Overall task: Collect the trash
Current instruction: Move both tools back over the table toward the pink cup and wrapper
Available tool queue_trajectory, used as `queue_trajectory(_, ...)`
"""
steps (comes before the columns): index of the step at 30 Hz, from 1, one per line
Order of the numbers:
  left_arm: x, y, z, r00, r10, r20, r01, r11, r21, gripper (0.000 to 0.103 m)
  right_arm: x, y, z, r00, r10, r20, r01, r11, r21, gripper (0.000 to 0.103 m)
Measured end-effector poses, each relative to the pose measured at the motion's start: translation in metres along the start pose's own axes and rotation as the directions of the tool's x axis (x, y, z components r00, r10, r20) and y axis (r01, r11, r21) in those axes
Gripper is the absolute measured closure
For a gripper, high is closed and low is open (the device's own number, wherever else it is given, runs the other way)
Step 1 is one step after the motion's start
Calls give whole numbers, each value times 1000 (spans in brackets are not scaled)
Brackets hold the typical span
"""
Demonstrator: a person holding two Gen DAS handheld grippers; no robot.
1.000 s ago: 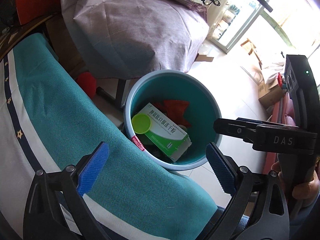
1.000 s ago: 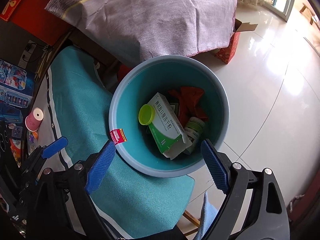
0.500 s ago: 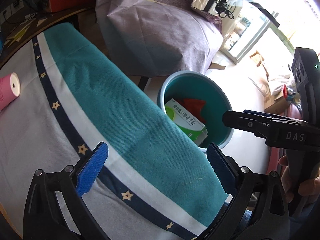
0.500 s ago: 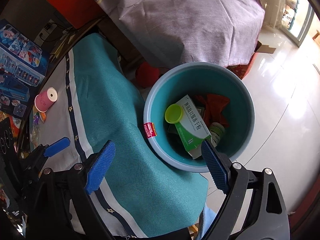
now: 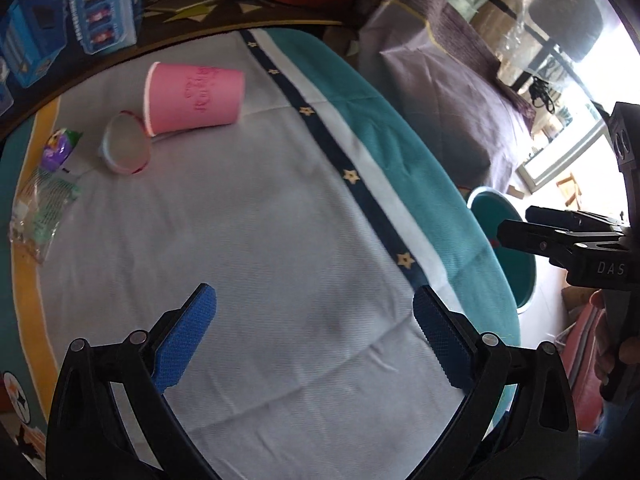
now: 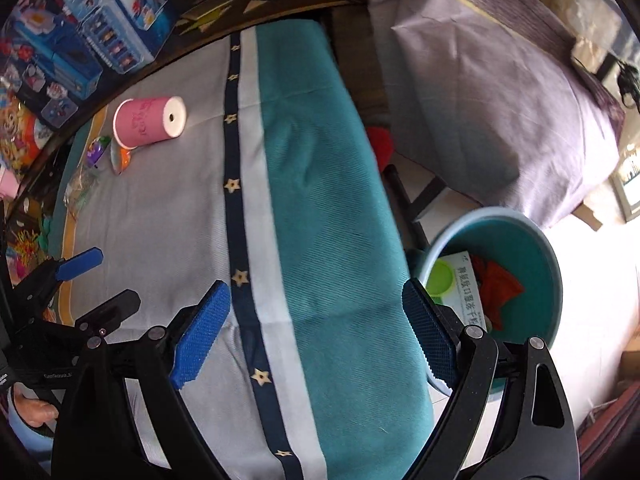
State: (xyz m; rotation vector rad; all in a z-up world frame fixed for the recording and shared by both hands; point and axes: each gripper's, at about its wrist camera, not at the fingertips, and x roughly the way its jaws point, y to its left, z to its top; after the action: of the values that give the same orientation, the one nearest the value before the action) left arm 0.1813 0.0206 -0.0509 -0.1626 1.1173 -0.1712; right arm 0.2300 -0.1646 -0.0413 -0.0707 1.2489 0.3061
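Note:
A pink paper cup (image 5: 196,98) lies on its side at the far left of the table cloth (image 5: 260,240). Beside it are a small plastic cup (image 5: 124,148), a purple-green wrapper (image 5: 60,146) and a clear bag (image 5: 40,208). My left gripper (image 5: 316,320) hangs open over bare cloth, well short of them. My right gripper (image 6: 316,320) is open above the cloth's teal band, with nothing between its fingers. The teal bin (image 6: 532,240) stands on the floor to its right. It holds a white-green box (image 6: 468,292), a green lid (image 6: 442,278) and a red wrapper (image 6: 500,284). The pink cup (image 6: 148,120) lies far left.
Blue toy boxes (image 6: 100,20) line the back of the table. A purple-covered bulk (image 6: 480,80) stands behind the bin. The table's rounded edge runs between cloth and bin (image 5: 508,216). The left gripper (image 6: 96,284) and a hand (image 6: 32,412) show at the lower left.
Both views have swung left from above the bin to above the table cloth. The pink cup and the wrappers have come into view. Both grippers have stayed open and empty.

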Motion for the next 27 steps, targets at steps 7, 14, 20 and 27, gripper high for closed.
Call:
queue_trajectory(7, -16, 87, -5, 997, 69, 15, -67, 989, -131, 4, 27, 76, 47, 999, -5, -42, -3, 984, -181, 19)
queue_trajectory(14, -32, 161, -9, 990, 141, 30, -131, 968, -215, 4, 45, 129, 81, 998, -24, -58, 5, 955, -297, 19)
queue_trajectory(20, -41, 196, 1, 980, 190, 65, -172, 960, -223, 4, 55, 169, 94, 997, 3, -72, -27, 942, -335, 19)
queue_trajectory(27, -22, 210, 25, 977, 210, 44, -203, 970, -133, 4, 61, 180, 123, 997, -63, -51, 36, 906, -421, 19)
